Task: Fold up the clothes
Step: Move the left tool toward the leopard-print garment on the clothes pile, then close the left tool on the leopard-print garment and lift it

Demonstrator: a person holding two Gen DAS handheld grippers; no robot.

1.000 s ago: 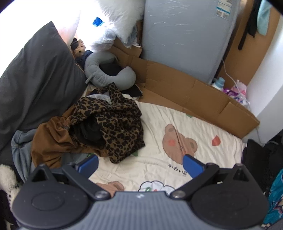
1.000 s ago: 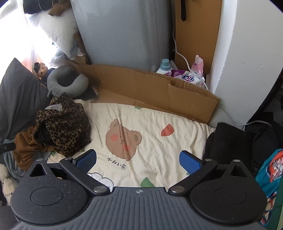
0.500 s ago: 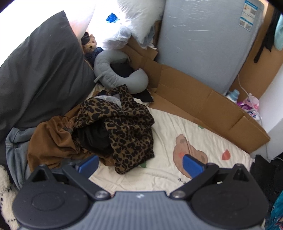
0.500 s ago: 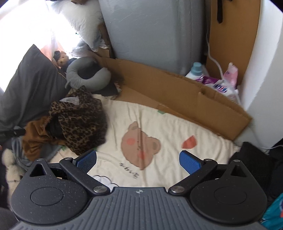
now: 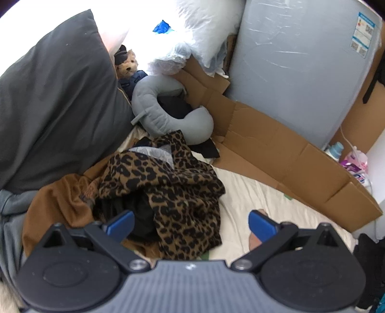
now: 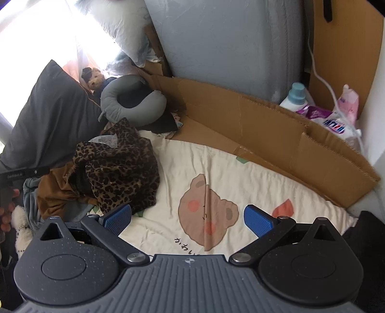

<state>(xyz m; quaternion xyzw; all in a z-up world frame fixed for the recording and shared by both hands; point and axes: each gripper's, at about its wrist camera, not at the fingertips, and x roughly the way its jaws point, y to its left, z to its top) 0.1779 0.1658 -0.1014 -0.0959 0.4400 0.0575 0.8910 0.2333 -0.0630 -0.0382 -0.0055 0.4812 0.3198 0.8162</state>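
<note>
The left gripper [image 5: 191, 222] has moved closer over the leopard-print garment [image 5: 173, 187], which now fills its view at 10 o'clock; its fingers are spread, empty. The right gripper [image 6: 187, 220], likewise released, hangs over the bear-print sheet [image 6: 207, 211], with Japanese lettering half hidden. Only the right view shows a hand [image 6: 7, 211] at 9 o'clock and the detergent bottle [image 6: 294, 96].

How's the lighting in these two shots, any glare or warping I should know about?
Left wrist view: the window is blown out white behind the white pillow; the cardboard edges bow from fisheye. Right wrist view: similar glare at upper left; the leopard-print garment stays sharp.
</note>
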